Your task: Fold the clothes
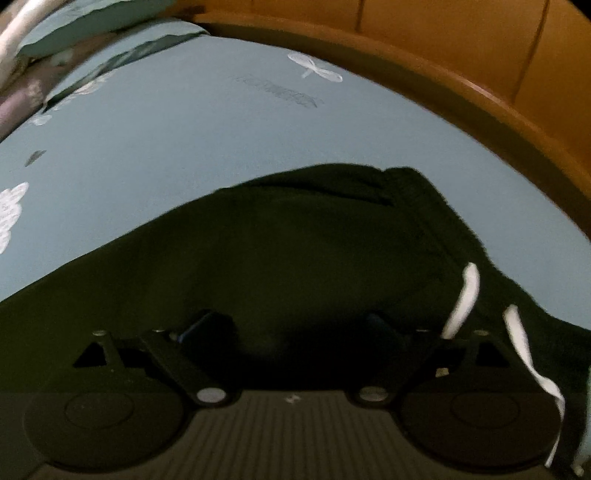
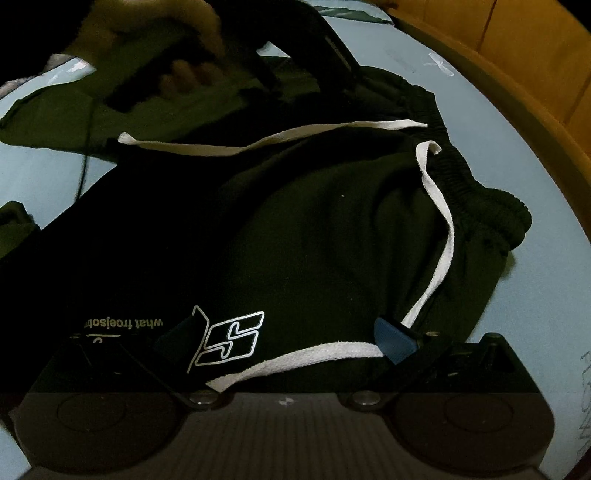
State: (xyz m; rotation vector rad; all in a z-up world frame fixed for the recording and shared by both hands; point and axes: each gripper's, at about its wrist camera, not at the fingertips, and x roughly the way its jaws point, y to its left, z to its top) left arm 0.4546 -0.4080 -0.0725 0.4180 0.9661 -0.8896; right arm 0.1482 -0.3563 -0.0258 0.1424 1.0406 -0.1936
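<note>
Black shorts (image 1: 295,240) lie spread on a light blue bedsheet (image 1: 184,129). They have a ribbed elastic waistband (image 2: 461,177), white drawstrings (image 2: 439,221) and a white outlined logo (image 2: 229,343) above a white hem trim. My left gripper (image 1: 293,325) hovers low over the dark fabric, jaws wide apart and nothing pinched. Its drawstring ends (image 1: 465,295) lie to its right. My right gripper (image 2: 286,336) stands open over the logo corner, its blue pad (image 2: 393,338) beside the trim. A hand (image 2: 184,74) holding the left gripper shows at the top left of the right wrist view.
A wooden bed frame (image 1: 480,66) curves round the far and right side of the mattress. Pillows (image 1: 92,22) are stacked at the far left. Dull green cloth (image 2: 55,118) lies beyond the shorts. A thin black cable (image 2: 86,158) hangs there.
</note>
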